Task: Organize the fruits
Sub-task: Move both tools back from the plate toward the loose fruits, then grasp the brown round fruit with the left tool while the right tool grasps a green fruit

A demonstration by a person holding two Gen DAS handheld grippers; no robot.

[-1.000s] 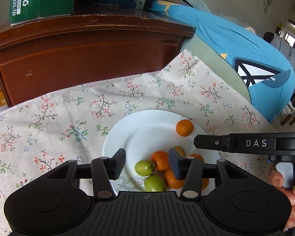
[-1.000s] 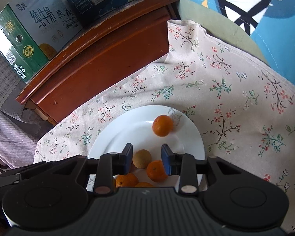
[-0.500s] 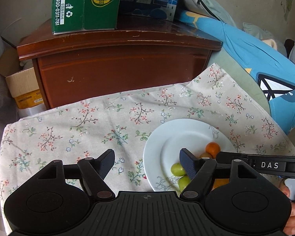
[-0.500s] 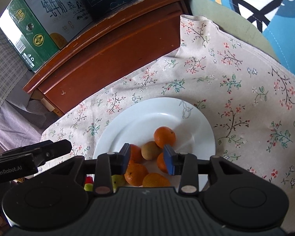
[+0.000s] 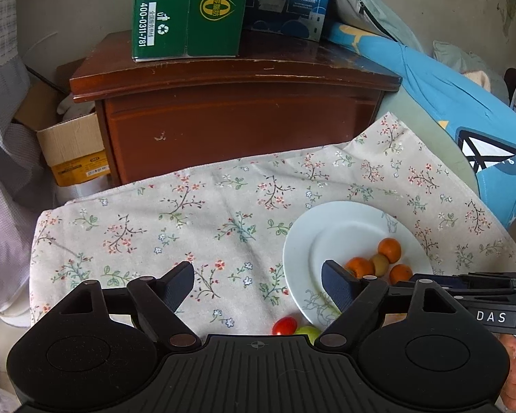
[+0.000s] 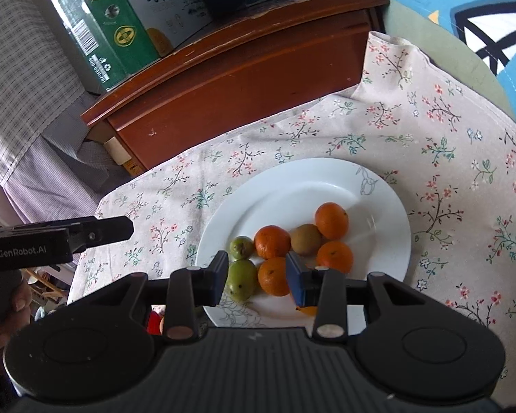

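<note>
1. fruit's piled on the white plate, mostly toward its 6 o'clock side in the right wrist view; four oranges packed round a brown kiwi, with two green fruits at about 9 o'clock of the pile, all touching or nearly so
2. a red cherry tomato sits off the plate on the cloth, just beside the rim, right next to a green fruit in the left wrist view
3. right gripper hovers over the near edge of the plate; jaws partly apart, nothing clamped; an orange and a green fruit show between and behind the fingers, can't tell if it touches them
4. left gripper is spread wide and holding nothing; it hangs over the floral tablecloth at 9 o'clock of the plate
5. further out at 12 o'clock: a dark wooden cabinet with a green carton on top; blue fabric off at 2 o'clock
</note>
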